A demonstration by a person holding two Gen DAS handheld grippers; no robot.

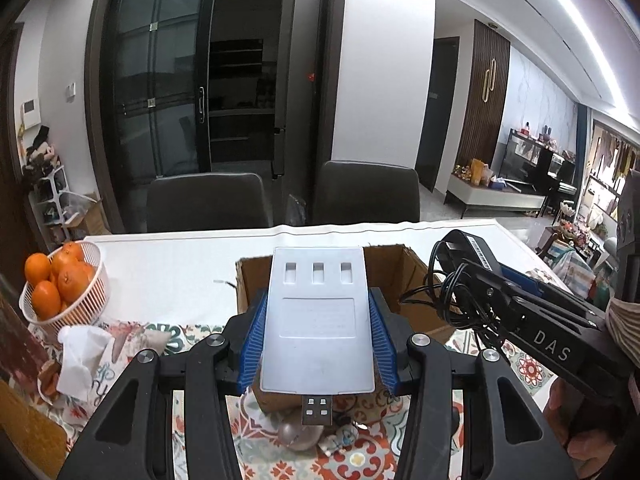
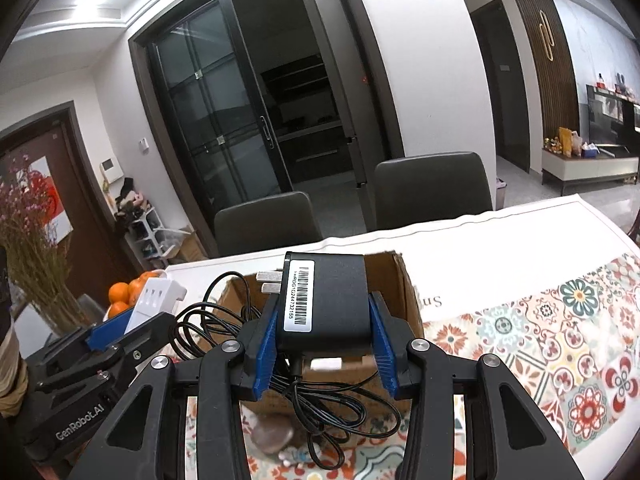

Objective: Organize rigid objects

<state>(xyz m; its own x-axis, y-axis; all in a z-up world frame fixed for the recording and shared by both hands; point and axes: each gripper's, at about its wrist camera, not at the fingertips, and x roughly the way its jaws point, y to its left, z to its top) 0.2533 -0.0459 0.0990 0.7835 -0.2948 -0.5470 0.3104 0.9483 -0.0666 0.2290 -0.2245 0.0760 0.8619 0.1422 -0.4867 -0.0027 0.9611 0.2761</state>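
Observation:
My left gripper (image 1: 318, 312) is shut on a flat white USB hub (image 1: 318, 320) with three slots and a USB plug at its near end, held above an open cardboard box (image 1: 404, 276). My right gripper (image 2: 322, 320) is shut on a black power adapter (image 2: 324, 300) with a barcode label, metal prongs and a dangling black cable (image 2: 320, 412), held over the same box (image 2: 396, 292). In the left wrist view the right gripper (image 1: 472, 268) and adapter sit at the right. In the right wrist view the left gripper (image 2: 120, 332) and white hub (image 2: 154, 300) sit at the left.
A white basket of oranges (image 1: 60, 284) and a crumpled tissue (image 1: 84, 356) lie left on the patterned tablecloth (image 2: 560, 340). Small items (image 1: 316, 436) lie below the box. Two dark chairs (image 1: 204, 200) stand behind the table. Dried flowers (image 2: 28, 248) stand at far left.

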